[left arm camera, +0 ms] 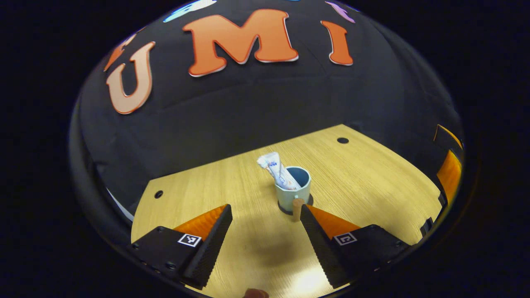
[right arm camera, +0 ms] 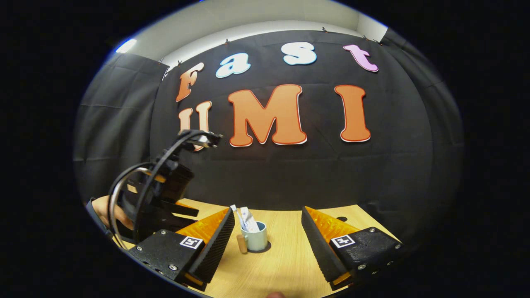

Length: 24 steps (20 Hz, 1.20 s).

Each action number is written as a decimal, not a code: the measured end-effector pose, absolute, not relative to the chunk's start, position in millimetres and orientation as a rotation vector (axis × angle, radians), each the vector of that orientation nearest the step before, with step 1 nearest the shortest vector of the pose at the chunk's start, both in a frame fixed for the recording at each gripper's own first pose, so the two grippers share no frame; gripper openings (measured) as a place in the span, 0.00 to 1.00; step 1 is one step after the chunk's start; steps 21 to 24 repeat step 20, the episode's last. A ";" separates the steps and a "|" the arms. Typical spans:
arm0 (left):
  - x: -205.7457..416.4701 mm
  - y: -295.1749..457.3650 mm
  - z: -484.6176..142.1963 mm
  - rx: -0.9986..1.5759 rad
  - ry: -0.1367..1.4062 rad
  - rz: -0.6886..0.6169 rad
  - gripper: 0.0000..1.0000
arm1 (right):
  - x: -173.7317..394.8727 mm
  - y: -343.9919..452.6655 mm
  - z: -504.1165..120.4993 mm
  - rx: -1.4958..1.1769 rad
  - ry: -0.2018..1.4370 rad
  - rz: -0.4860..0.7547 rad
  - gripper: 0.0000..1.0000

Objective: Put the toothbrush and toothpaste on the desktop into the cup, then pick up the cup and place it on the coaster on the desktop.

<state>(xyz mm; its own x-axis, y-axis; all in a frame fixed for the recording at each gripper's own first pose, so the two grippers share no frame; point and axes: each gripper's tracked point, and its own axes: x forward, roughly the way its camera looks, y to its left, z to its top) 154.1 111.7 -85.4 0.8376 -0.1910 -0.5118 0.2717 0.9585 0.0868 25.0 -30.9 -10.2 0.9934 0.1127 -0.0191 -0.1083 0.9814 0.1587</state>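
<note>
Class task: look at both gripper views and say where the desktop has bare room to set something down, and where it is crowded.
Bare wood lies between the cup and the far hole, and left of the cup toward the other hole. It is crowded right at the cup: toothpaste and toothbrush inside, dark coaster under it, and a small wooden peg beside it.

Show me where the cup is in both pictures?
Left gripper view: the cup stands near the middle, on the wooden desktop, just beyond the open jaws, with the toothpaste sticking out.
Right gripper view: the cup is low and a bit left of centre, between the open jaws.
Shared landmark: the small wooden peg standing beside the cup.
</note>
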 end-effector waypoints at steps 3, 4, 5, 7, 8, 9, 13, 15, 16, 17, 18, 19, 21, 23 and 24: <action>149.9 133.7 -50.9 0.159 0.348 -0.160 0.99 | 25.0 -19.2 1.0 0.160 -0.013 0.115 0.96; 147.6 139.6 -40.1 0.162 0.303 -0.151 0.99 | 25.9 -16.6 4.2 0.156 -0.024 0.109 0.96; 147.1 148.0 -31.6 0.160 0.267 -0.141 0.99 | 26.1 -13.5 7.7 0.147 -0.037 0.109 0.97; 137.9 161.5 -21.7 0.150 0.213 -0.114 0.99 | 26.3 -8.7 12.3 0.113 -0.060 0.100 1.00; 133.2 168.9 -15.9 0.149 0.189 -0.102 0.99 | 25.9 -6.7 15.4 0.098 -0.070 0.095 0.97; 126.4 181.7 -9.6 0.150 0.160 -0.070 0.99 | 26.1 -5.4 18.5 0.090 -0.081 0.089 0.97; 100.4 216.2 16.4 0.107 0.039 0.007 0.99 | 22.6 6.3 28.0 0.075 -0.117 0.093 0.97; 92.5 223.2 19.6 0.084 0.006 0.022 0.99 | 22.8 6.2 28.8 0.068 -0.120 0.085 0.97; 90.7 225.3 21.4 0.077 -0.012 0.033 1.00 | 21.8 6.9 28.8 0.073 -0.118 0.087 0.97; 86.5 228.1 22.3 0.077 -0.025 0.044 0.99 | 21.2 8.6 27.9 0.083 -0.114 0.092 0.97; 82.1 230.2 20.6 0.074 -0.029 0.050 1.00 | 20.1 10.2 27.6 0.091 -0.113 0.096 0.97; 76.8 234.2 17.4 0.072 -0.030 0.060 1.00 | 20.0 11.9 29.2 0.093 -0.118 0.100 0.97; 75.0 236.4 16.3 0.065 -0.037 0.069 0.99 | 19.2 11.3 28.3 0.088 -0.126 0.099 0.97; 75.0 236.4 16.3 0.065 -0.037 0.069 0.99 | 19.2 11.3 28.3 0.088 -0.126 0.099 0.97; 75.0 236.4 16.3 0.065 -0.037 0.069 0.99 | 19.2 11.3 28.3 0.088 -0.126 0.099 0.97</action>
